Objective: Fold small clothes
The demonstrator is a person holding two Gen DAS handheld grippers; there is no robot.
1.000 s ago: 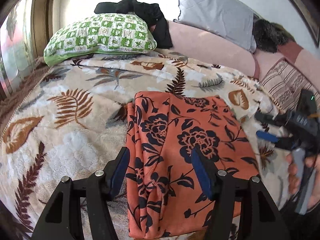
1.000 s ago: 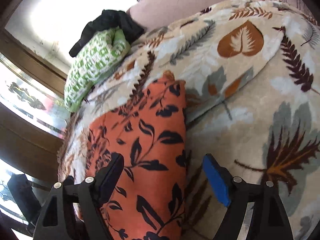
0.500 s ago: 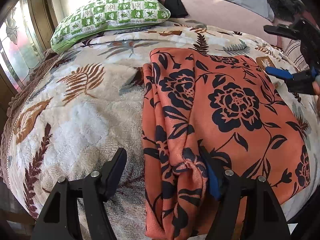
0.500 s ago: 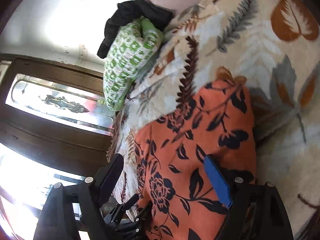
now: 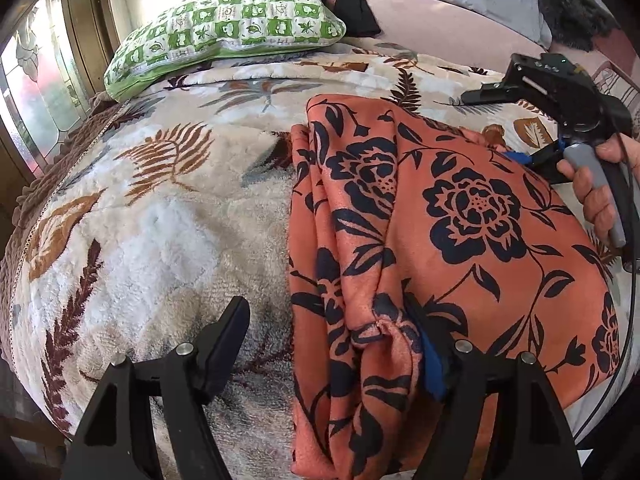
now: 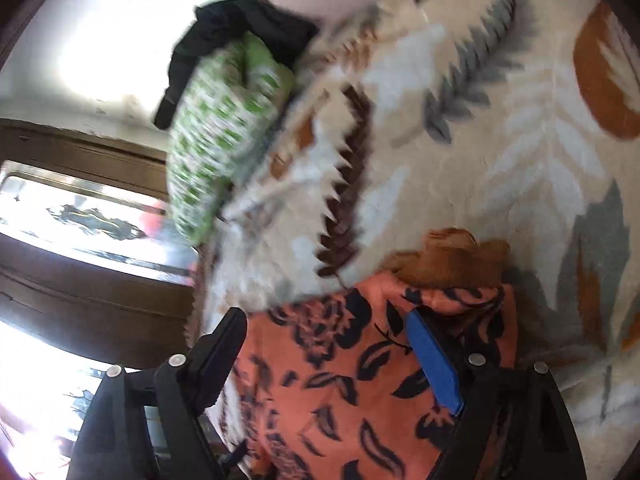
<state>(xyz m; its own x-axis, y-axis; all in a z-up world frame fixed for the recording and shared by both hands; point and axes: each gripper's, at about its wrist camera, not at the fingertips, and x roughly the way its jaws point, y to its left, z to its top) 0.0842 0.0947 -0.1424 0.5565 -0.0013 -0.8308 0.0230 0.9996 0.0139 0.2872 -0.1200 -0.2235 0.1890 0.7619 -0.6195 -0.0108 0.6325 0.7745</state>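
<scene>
Orange floral garment (image 5: 440,220) lies folded on leaf-print blanket (image 5: 160,220). Left gripper (image 5: 332,344) jaws opening, bunched fold between, unpinched. Right gripper (image 6: 324,344) spread wide over garment's far corner.

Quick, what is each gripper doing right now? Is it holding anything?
Left gripper: opening, holding nothing; the bunched edge of the orange flowered cloth lies between its fingers.
Right gripper: open, holding nothing, over the cloth's far corner.
</scene>
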